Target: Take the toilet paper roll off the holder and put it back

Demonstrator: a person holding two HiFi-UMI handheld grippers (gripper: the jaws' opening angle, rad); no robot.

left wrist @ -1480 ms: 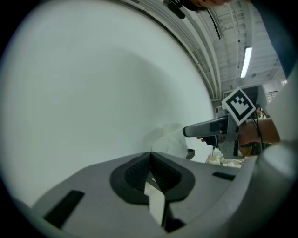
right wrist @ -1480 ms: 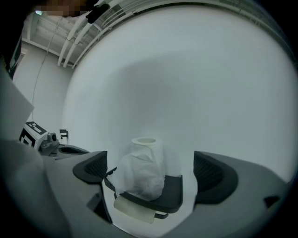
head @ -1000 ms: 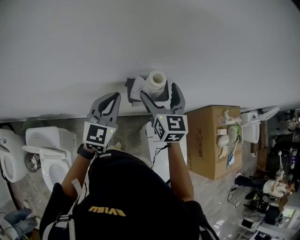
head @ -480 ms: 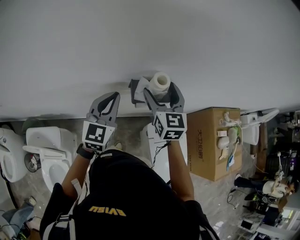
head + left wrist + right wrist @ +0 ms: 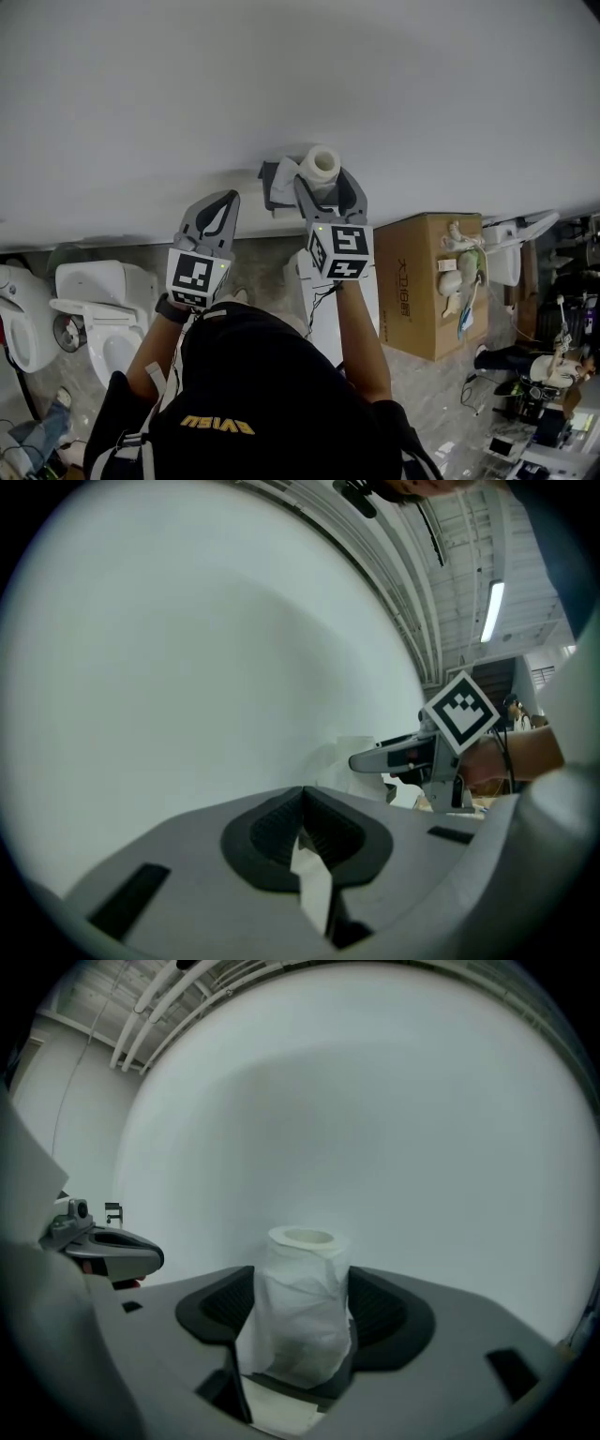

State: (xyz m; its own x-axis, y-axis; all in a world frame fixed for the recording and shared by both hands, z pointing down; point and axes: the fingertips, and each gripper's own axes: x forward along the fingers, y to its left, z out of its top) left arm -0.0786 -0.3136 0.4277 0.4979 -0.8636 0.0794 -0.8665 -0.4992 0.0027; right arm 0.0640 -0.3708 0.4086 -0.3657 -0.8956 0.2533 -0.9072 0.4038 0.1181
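A white toilet paper roll stands on end on a dark holder fixed to the white wall. My right gripper reaches to it with one jaw on each side. Its jaws have just been closing with the roll between them. In the right gripper view the roll fills the gap of the right gripper and both dark pads touch its sides; a loose sheet hangs down its front. My left gripper is held level to the left of the holder, shut and empty, and is close up in its own view.
The white wall fills the upper view. Below on the floor stand a white toilet at left, a white tank under the holder and a cardboard box at right. Cluttered gear lies at the far right.
The right gripper's jaws have narrowed from wide apart to touching the roll's sides. Both hands have stayed almost where they were.
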